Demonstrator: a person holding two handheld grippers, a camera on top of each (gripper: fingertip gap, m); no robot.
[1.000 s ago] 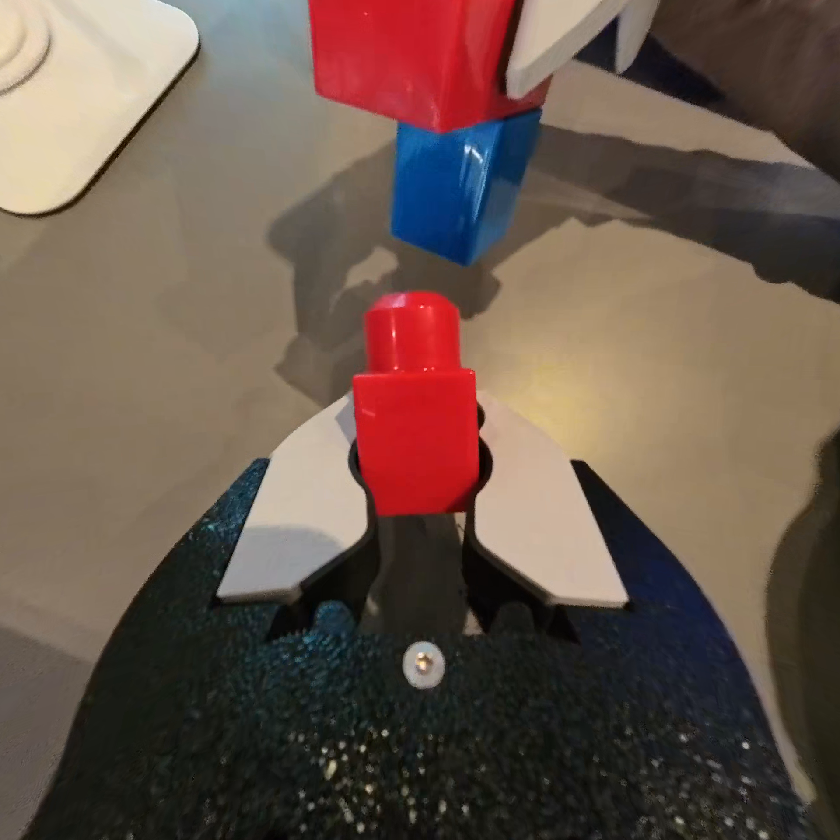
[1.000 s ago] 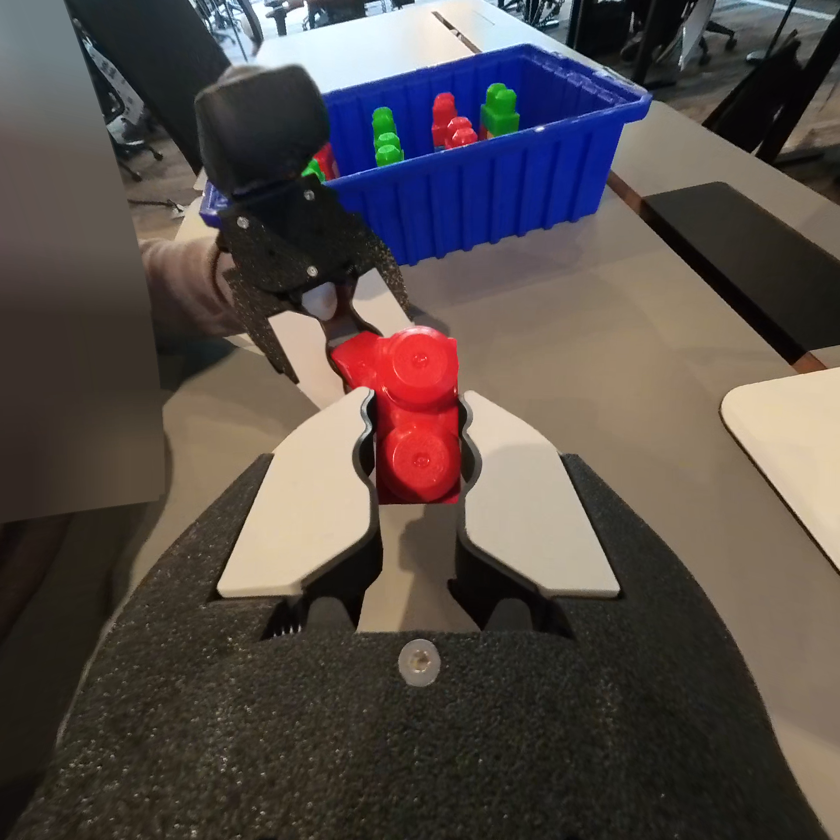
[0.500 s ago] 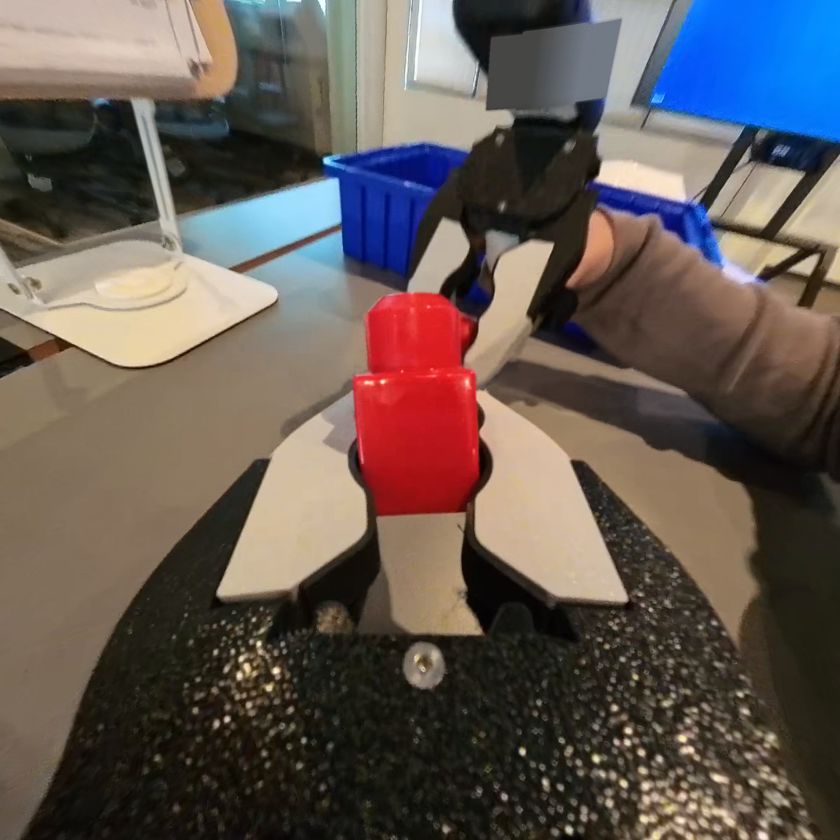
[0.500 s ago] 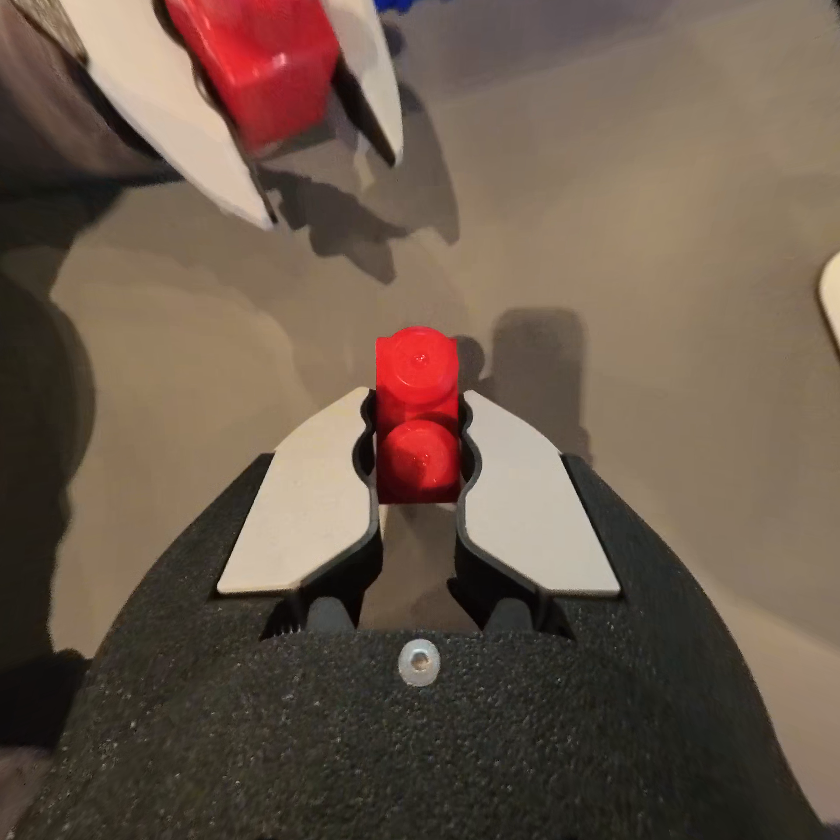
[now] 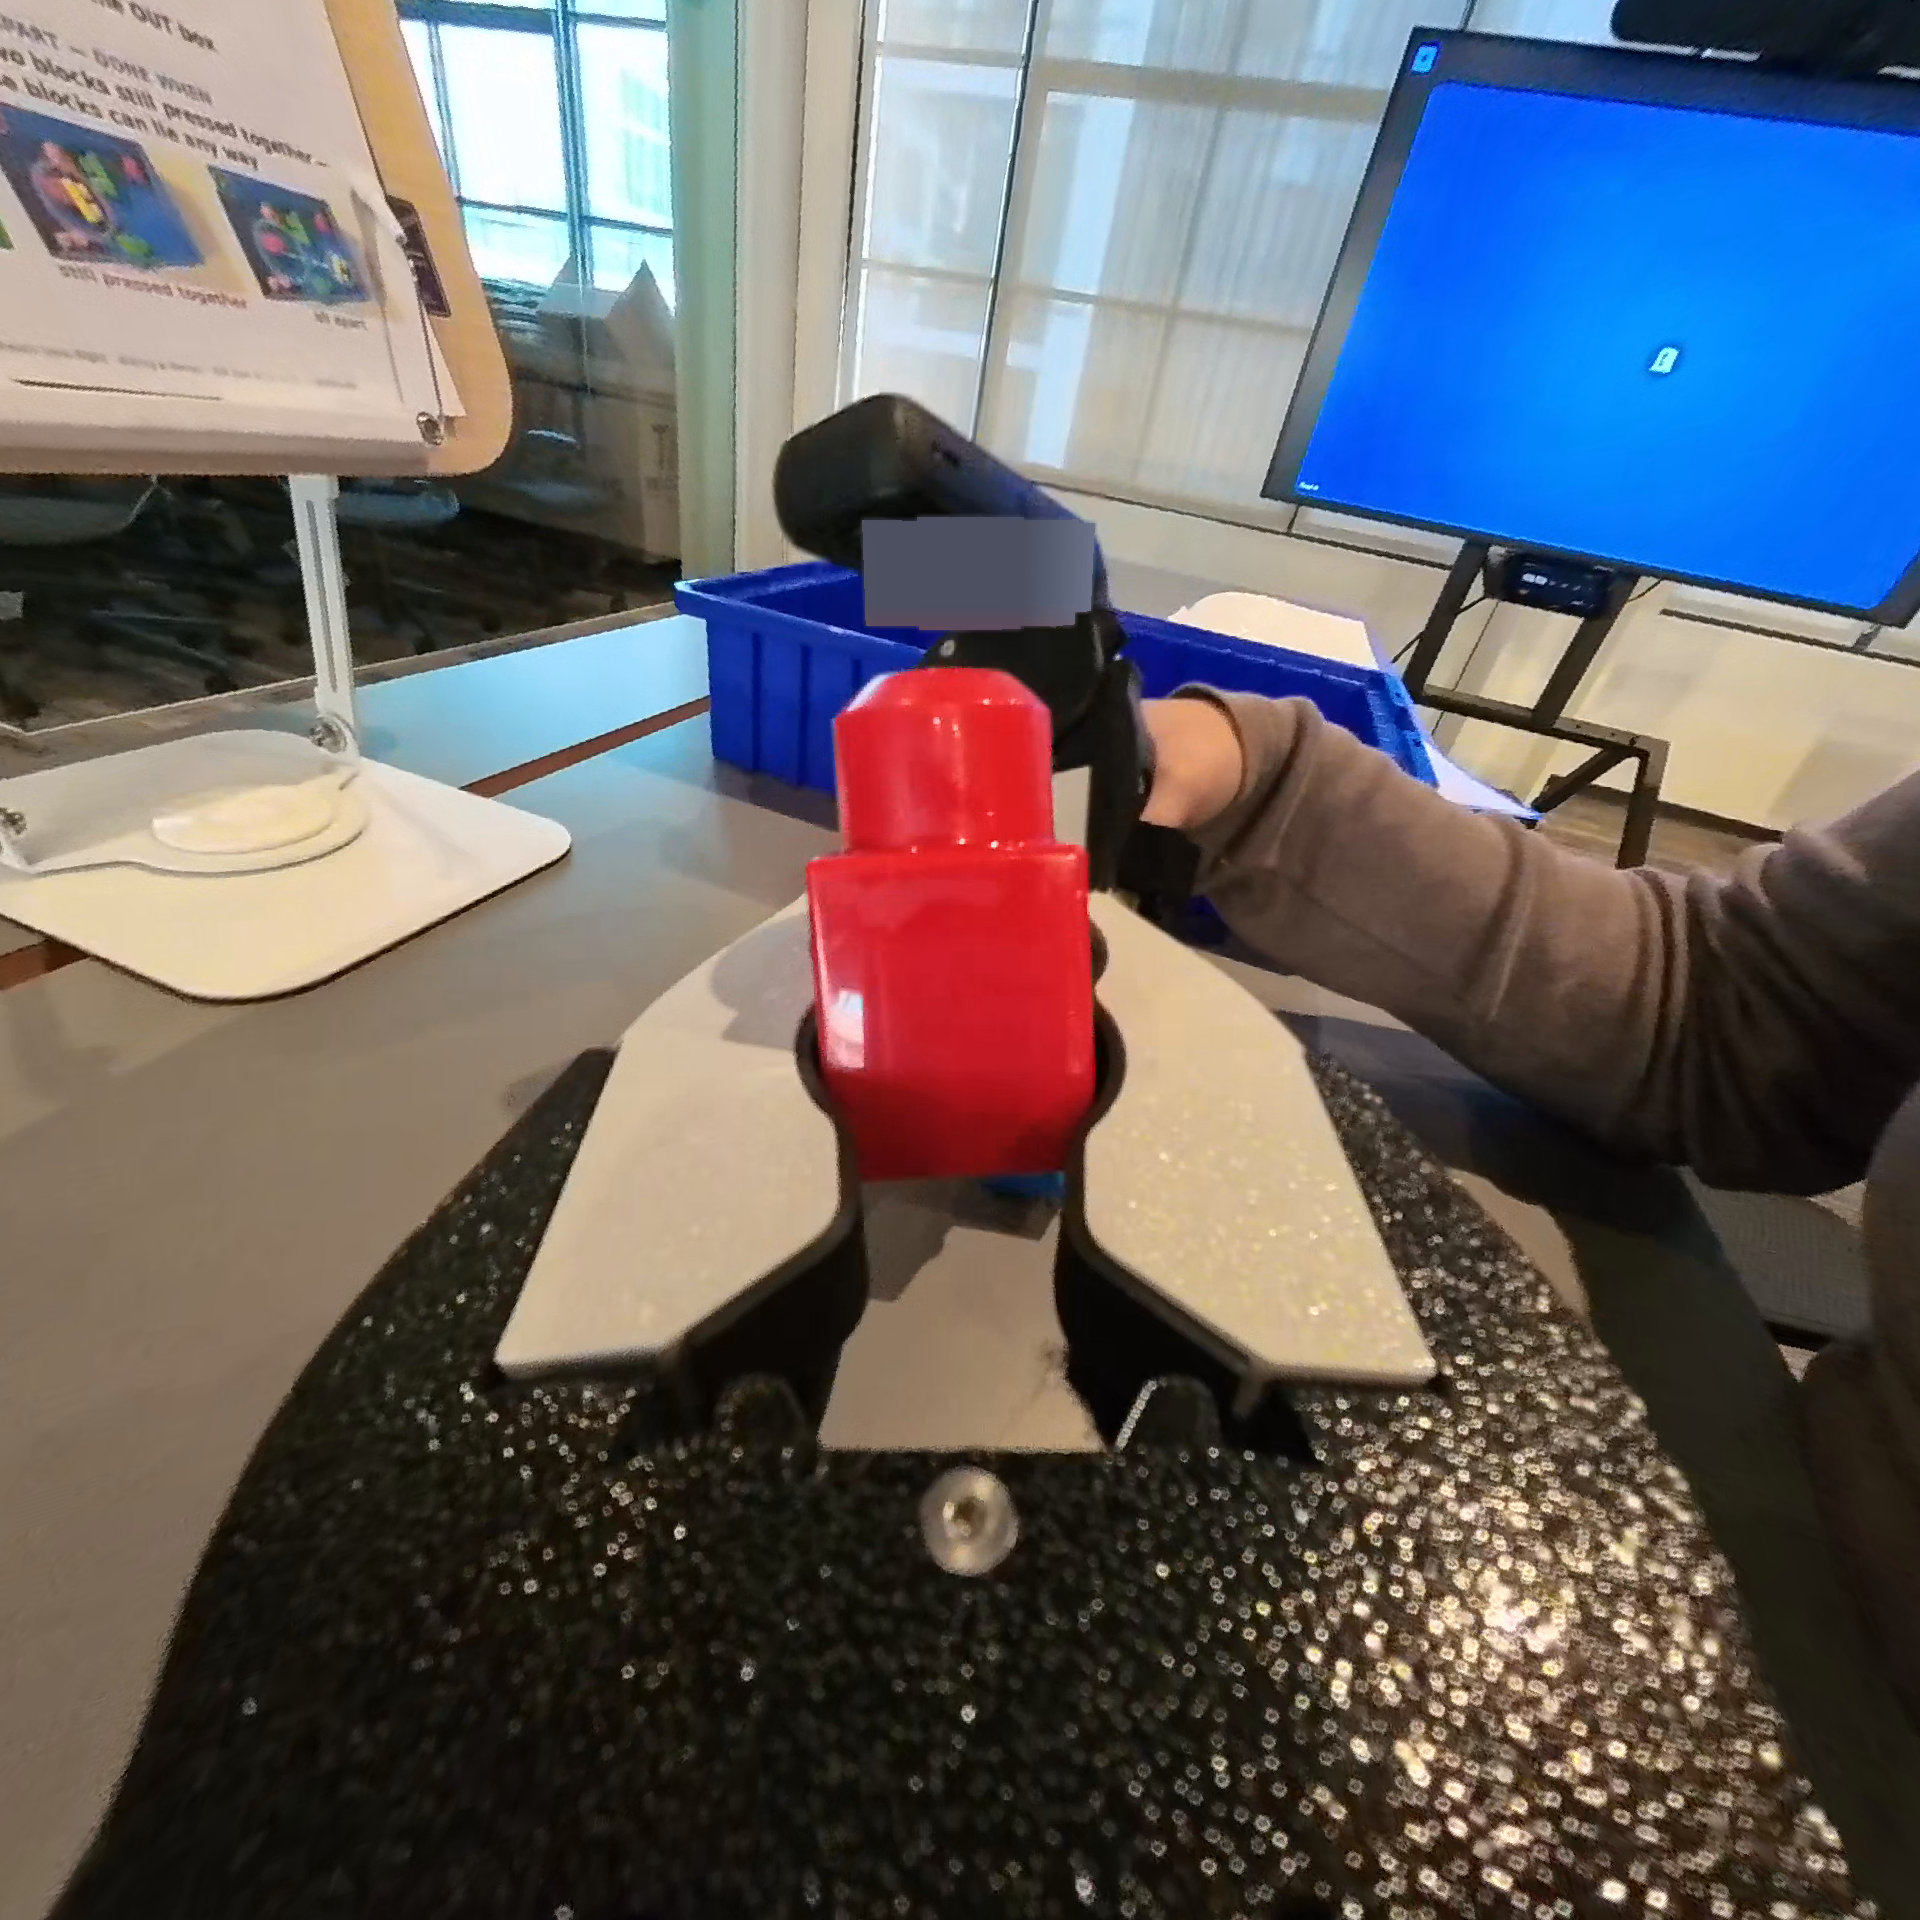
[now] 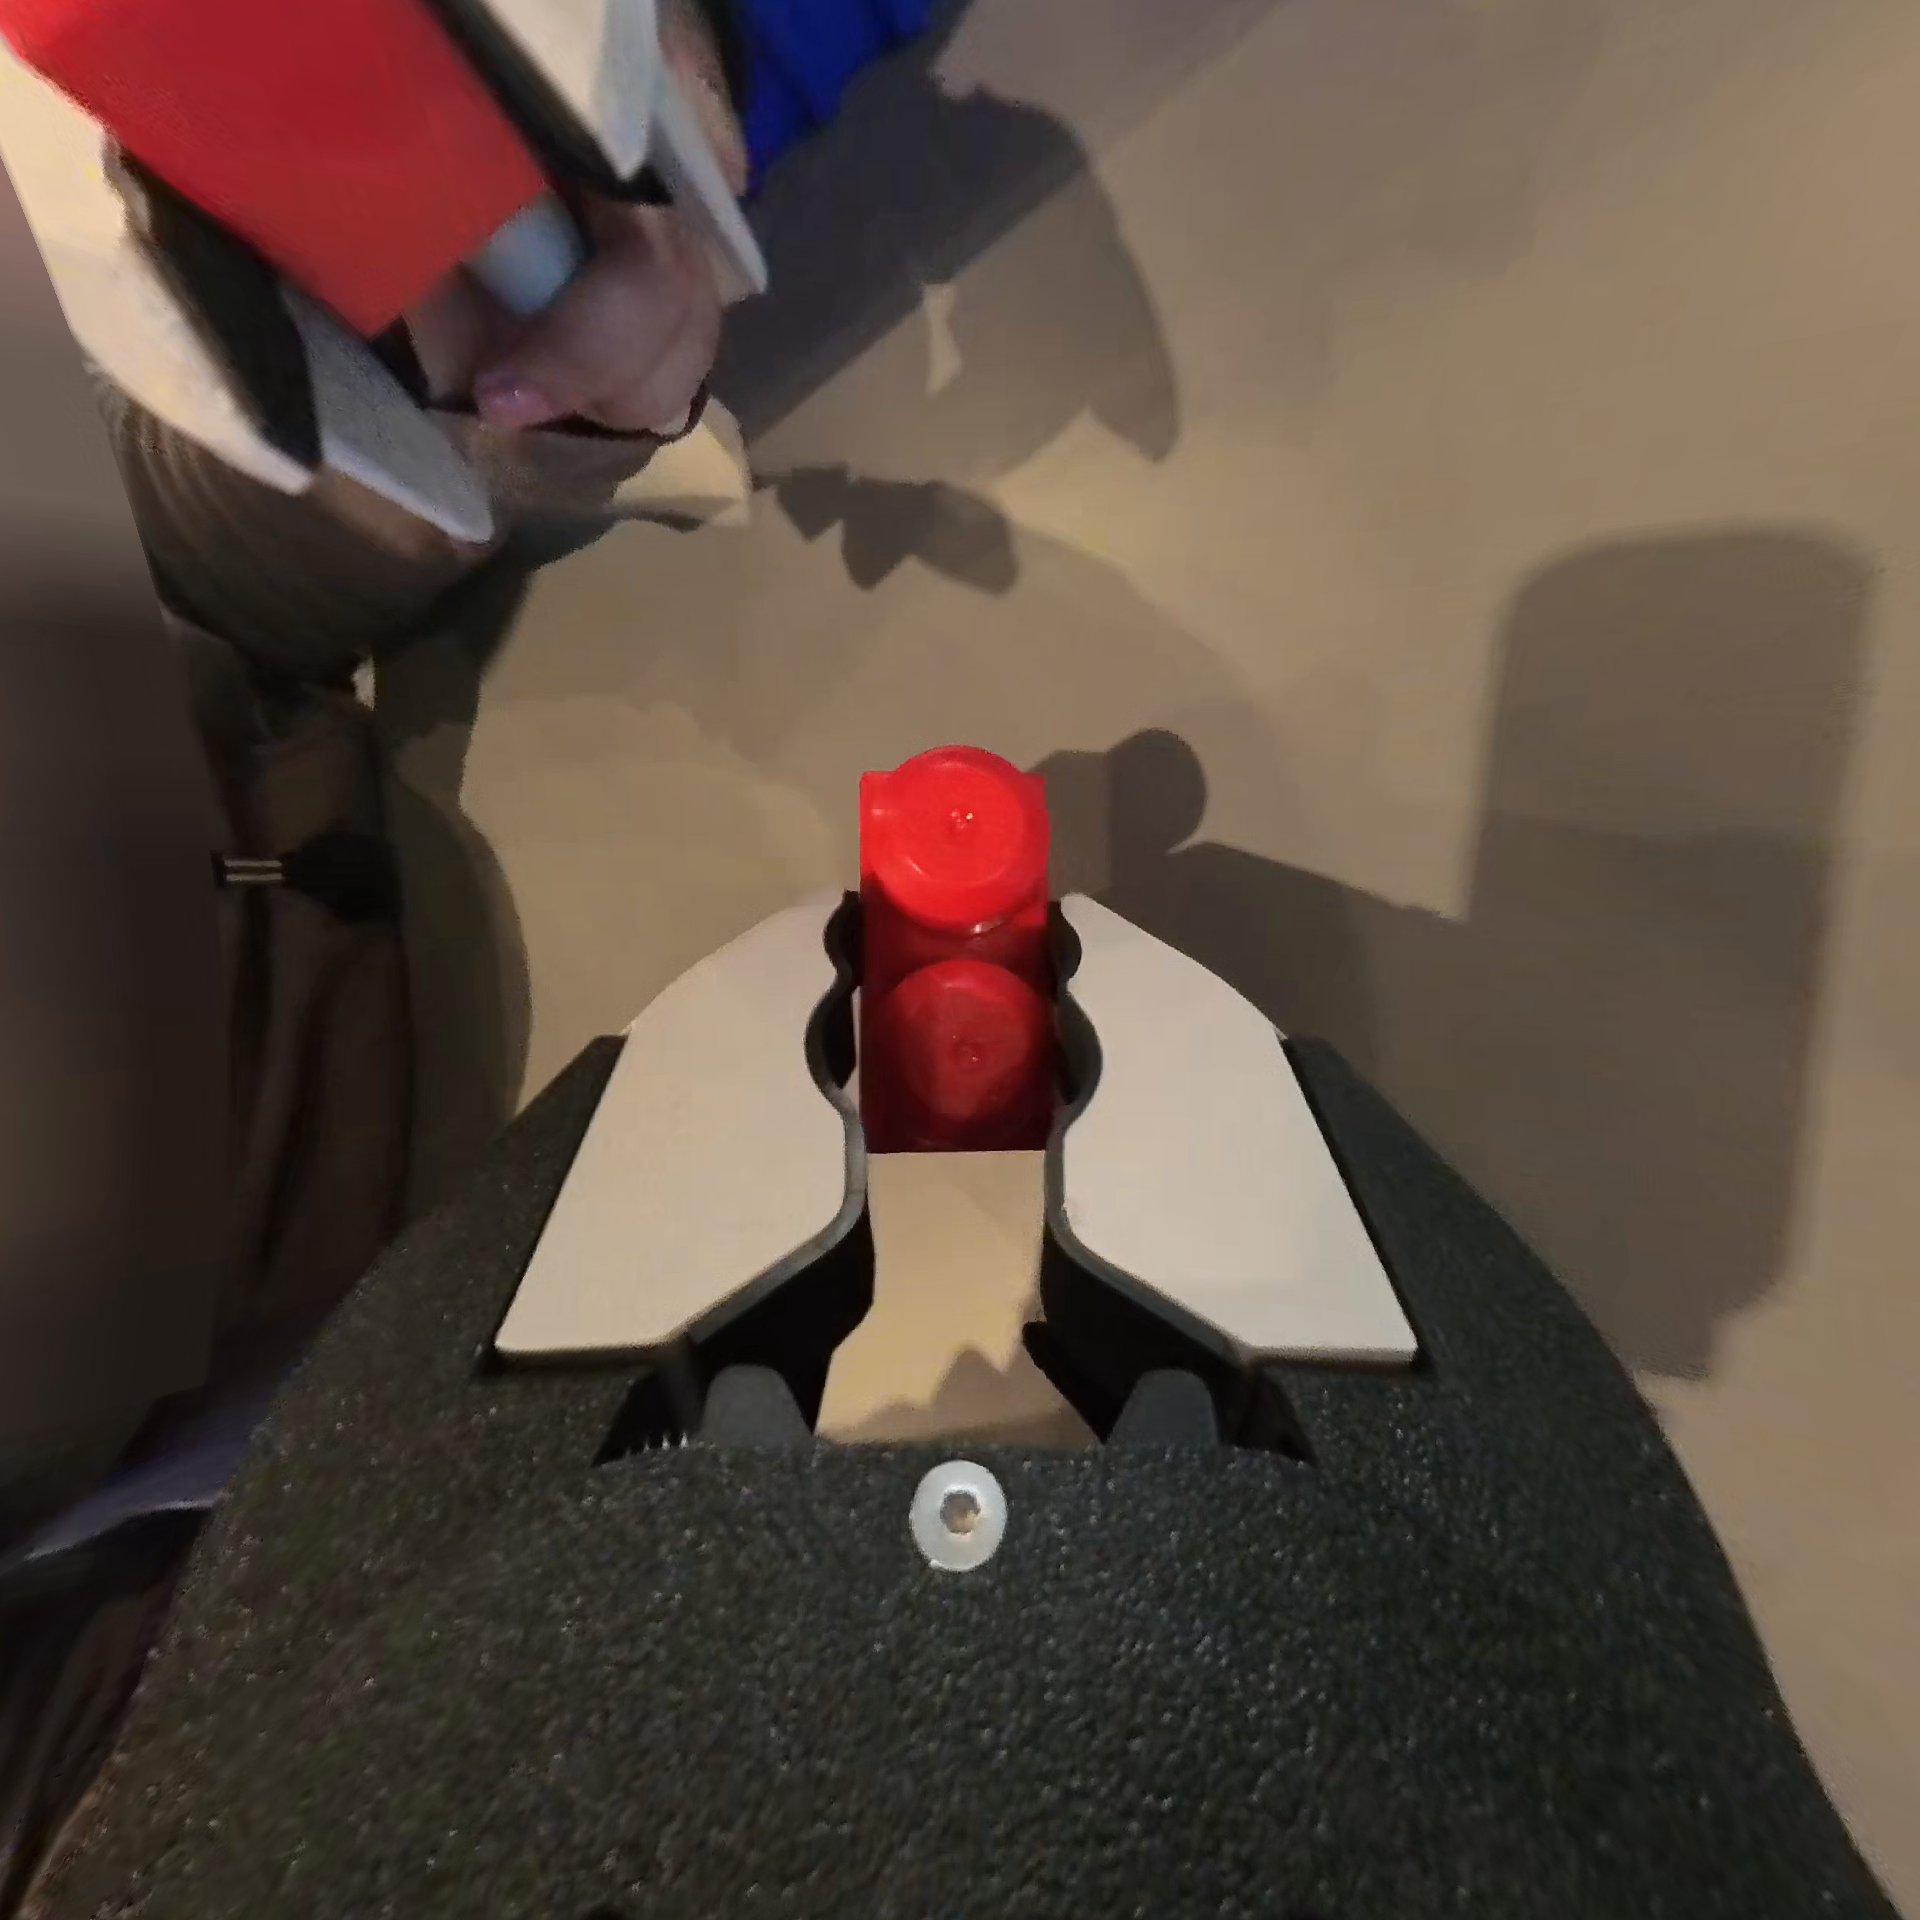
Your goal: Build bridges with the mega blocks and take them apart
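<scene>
My left gripper (image 5: 951,935) is shut on a red one-stud block (image 5: 951,997), stud up, held above the grey table (image 5: 312,1091). A sliver of blue (image 5: 1023,1184) shows under the block; I cannot tell what it is. Behind the block is the right gripper's black body (image 5: 1049,665), held by a hand in a grey sleeve (image 5: 1455,935). My right gripper (image 6: 956,914) is shut on a red two-stud block (image 6: 951,966) and points down at the table. The left gripper's fingers (image 6: 395,457) and its red block (image 6: 281,156) fill the top left of the right wrist view.
A blue bin (image 5: 769,686) stands on the table behind the grippers. A white document stand (image 5: 281,873) with printed sheets is at the left. A monitor (image 5: 1621,332) on a stand is at the back right. Something blue (image 6: 831,73) shows at the top edge. My hands' fingertips stand some 10 cm from each other.
The left wrist view has tilted up from the table to level. The right wrist view has tilted down onto the table. The two grippers have come closer together, each still holding its red block.
</scene>
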